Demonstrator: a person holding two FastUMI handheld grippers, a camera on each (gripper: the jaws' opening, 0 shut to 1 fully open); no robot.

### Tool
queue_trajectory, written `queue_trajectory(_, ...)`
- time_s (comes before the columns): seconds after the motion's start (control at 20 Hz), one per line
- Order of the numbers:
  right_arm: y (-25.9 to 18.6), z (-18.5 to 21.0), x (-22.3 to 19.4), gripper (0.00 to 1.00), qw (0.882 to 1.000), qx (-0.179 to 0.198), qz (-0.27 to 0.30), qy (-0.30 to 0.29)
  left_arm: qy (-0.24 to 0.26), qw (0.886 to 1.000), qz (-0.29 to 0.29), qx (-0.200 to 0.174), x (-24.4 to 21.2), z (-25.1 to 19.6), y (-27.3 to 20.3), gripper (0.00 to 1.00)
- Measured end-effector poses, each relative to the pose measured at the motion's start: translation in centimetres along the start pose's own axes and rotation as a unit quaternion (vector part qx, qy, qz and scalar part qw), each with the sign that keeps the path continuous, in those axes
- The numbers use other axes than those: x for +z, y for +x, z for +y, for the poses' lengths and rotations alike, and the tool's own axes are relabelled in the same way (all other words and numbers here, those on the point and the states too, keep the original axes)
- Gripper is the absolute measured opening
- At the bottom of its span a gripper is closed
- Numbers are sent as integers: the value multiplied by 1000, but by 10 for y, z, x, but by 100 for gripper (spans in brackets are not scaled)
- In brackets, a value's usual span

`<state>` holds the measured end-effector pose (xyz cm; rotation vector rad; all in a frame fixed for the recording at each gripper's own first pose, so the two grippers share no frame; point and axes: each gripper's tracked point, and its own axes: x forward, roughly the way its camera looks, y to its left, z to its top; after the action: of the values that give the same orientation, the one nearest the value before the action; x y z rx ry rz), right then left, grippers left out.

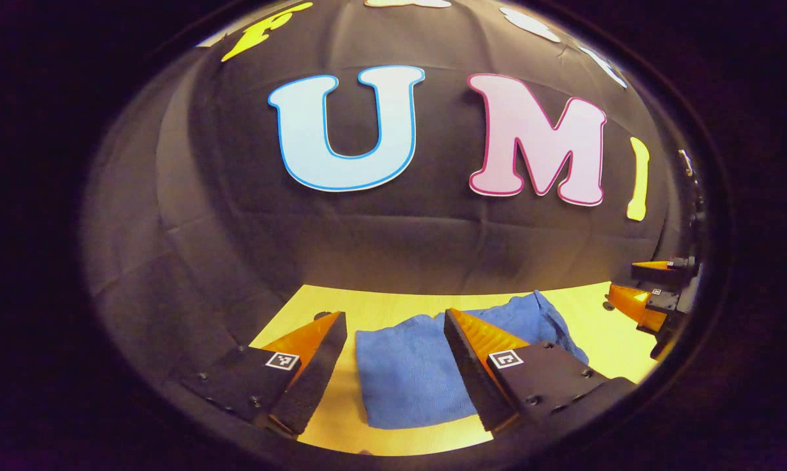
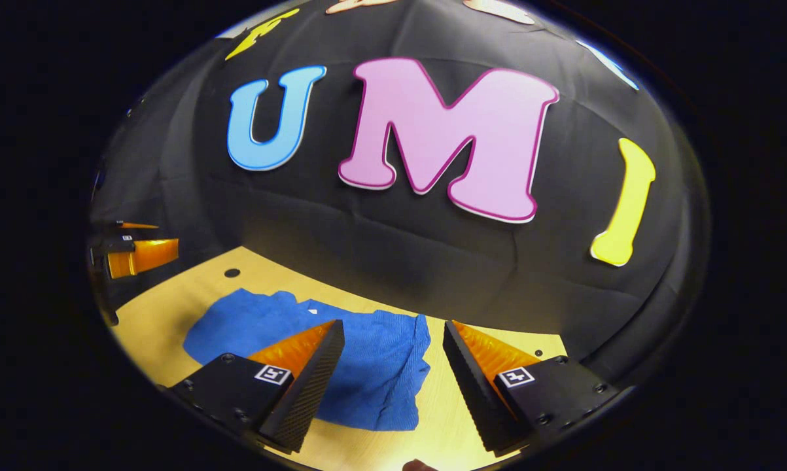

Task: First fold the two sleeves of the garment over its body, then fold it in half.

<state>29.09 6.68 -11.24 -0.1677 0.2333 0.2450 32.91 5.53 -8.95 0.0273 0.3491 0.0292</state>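
A blue knitted garment point(image 1: 409, 369) lies folded into a compact block on the yellow wooden table point(image 1: 380, 304). In the left gripper view my left gripper point(image 1: 393, 327) hangs open above it, nothing between its fingers, and my right gripper point(image 1: 642, 284) stands open at the far right edge. In the right gripper view the same garment point(image 2: 367, 366) spreads left and below my right gripper point(image 2: 393, 330), which is open and holds nothing. There my left gripper point(image 2: 141, 252) sits at the far left, above the table edge.
The black cloth wall rises just behind the table's far edge. A small dark hole point(image 2: 231, 272) marks the table near the back left in the right gripper view. Bare tabletop point(image 2: 458, 418) lies to the right of the garment.
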Motion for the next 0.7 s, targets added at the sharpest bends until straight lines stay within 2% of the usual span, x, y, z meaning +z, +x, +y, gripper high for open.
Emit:
queue_trajectory(0.15, -52, 1, 16, 97, 1000, -14, -27, 9, 4, 999, -22, -25, -6, -13, -46, 87)
queue_trajectory(0.4, -152, 7, 45, 96, 995, -30, -82, 38, 1, 998, -46, -37, -25, -11, -136, 87)
queue_trajectory(0.7, -252, 25, 44, 96, 989, -44, -111, 81, 3, 994, -90, -69, -37, -20, -225, 86)
